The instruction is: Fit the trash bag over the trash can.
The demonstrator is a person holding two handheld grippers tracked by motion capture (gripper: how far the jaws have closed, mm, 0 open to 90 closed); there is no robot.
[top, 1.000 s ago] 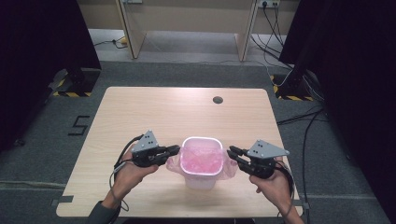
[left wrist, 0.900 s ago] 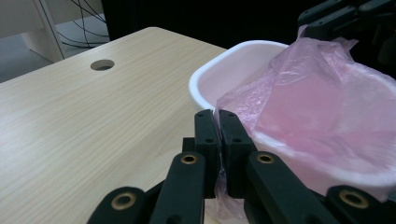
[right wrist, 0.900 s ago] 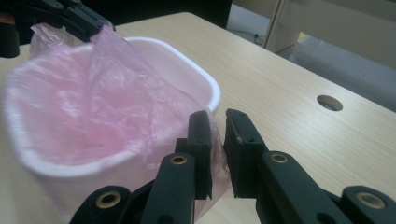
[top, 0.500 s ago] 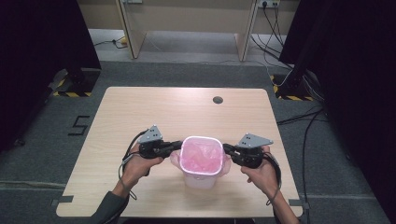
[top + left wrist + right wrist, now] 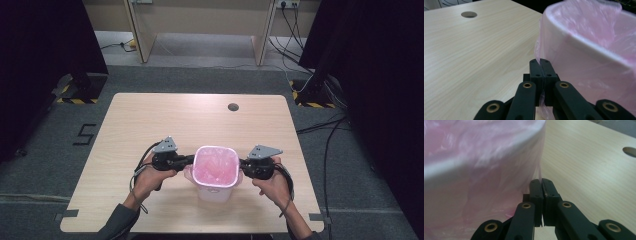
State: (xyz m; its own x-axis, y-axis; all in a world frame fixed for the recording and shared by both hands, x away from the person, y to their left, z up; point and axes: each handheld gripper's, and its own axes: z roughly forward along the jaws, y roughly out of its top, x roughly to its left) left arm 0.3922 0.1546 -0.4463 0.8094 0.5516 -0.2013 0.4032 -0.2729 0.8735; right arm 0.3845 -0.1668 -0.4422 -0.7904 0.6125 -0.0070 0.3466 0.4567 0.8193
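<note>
A white bin stands near the front of the wooden table, lined with a pink plastic bag folded over its rim. My left gripper is at the bin's left side, shut on the bag's edge. My right gripper is at the bin's right side, shut on the bag's edge. In the left gripper view the bin wall rises on the right; in the right gripper view the bag-covered bin stands on the left.
The table has a round cable hole near its far edge. Grey floor surrounds it, with cables at the right and a desk frame beyond.
Both grippers have moved away from me and inward along the bin's sides, still holding the bag's edge, which now sits lower over the rim.
</note>
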